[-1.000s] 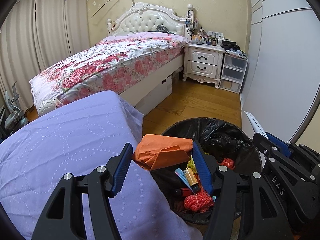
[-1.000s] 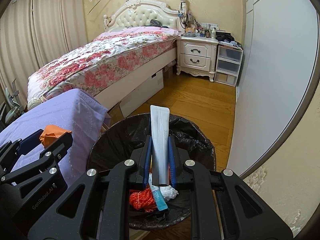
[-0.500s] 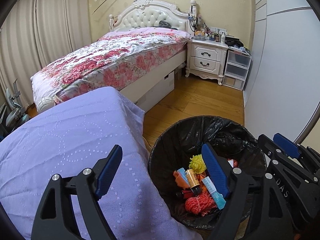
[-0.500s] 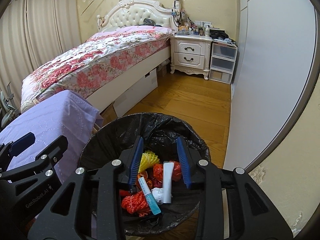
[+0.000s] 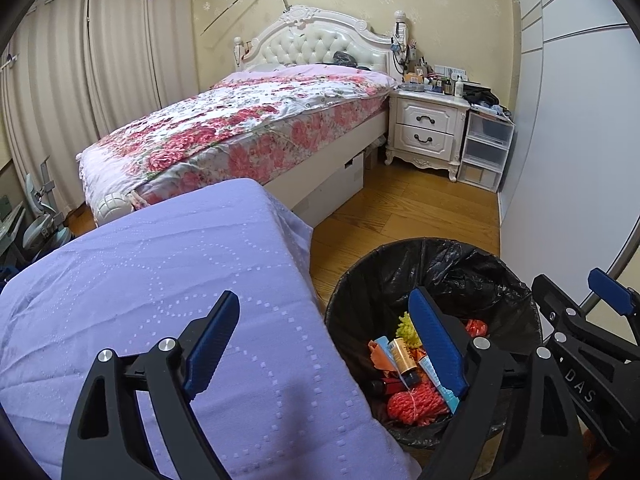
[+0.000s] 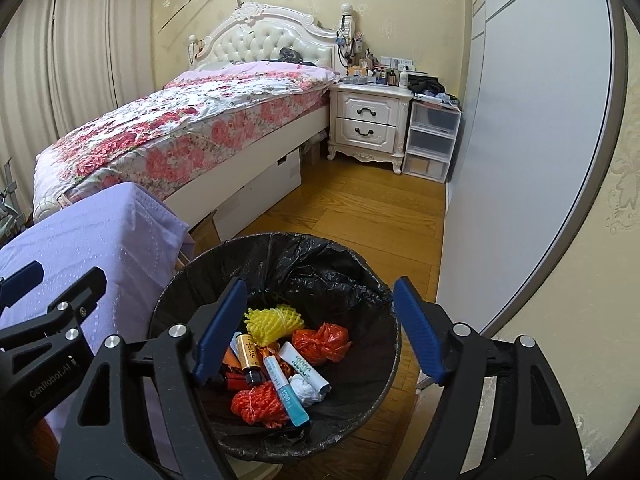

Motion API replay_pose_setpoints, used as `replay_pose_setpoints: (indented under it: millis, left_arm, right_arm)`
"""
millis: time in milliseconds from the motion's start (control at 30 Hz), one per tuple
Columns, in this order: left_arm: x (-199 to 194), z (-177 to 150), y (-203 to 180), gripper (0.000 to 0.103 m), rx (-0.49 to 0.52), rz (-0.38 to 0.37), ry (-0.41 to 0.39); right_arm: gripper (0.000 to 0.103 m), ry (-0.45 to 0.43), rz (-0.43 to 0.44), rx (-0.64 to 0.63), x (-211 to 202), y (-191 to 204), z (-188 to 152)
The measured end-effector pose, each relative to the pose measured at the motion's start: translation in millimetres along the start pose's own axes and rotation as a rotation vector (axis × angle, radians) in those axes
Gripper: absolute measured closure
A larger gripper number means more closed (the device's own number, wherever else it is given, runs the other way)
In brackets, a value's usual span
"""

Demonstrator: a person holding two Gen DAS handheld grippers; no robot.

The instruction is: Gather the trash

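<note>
While both tongs (image 5: 324, 330) (image 6: 320, 330) gape empty, "GenRobot.AI" and "DAS" mark their frames.

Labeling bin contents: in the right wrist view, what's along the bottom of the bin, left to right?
Red string bundle → blue-capped tube → crumpled white paper, all in the black-lined bin.

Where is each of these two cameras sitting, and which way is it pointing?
Left wrist view: on the left claw, angled down over the purple cover and bin; its open blue fingers show, with the right claw alongside.
Right wrist view: on the right claw, angled down into the bin; its open, empty fingers show, with the left claw at the edge.
Shared: bin, trash, bed, nightstand.
</note>
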State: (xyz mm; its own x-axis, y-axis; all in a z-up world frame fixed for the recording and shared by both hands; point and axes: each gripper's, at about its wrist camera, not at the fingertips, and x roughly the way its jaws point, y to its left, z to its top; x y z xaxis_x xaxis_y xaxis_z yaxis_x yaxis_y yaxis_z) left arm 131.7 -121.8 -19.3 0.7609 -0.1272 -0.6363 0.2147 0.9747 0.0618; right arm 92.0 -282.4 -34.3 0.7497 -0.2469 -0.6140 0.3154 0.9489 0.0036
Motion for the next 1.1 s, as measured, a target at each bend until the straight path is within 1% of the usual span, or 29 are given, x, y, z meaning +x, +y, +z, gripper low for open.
replay_pose_setpoints:
  millis: [167,467,700,1100]
  left_arm:
    - [-10,-1,8,0.019,-0.016,0.005,-0.009]
    - [-26,-5,19,0.018,-0.038,-0.002,-0.026]
    - [-42,-14,31,0.018,-0.049,0.004,-0.028]
    - [-78,-30,53,0.018,-0.072,0.022,-0.057]
  right_arm:
    - [0.020,-0.004,-0.004,-0.019,-6,6,-5]
    - [0.016,-0.003,0.017,-0.004,-22,9,-8]
    - [0.015,-0.014,0.034,-0.022,-39,17,-13]
    - [0.013,-0.048,0.083,-0.040,-79,29,-21]
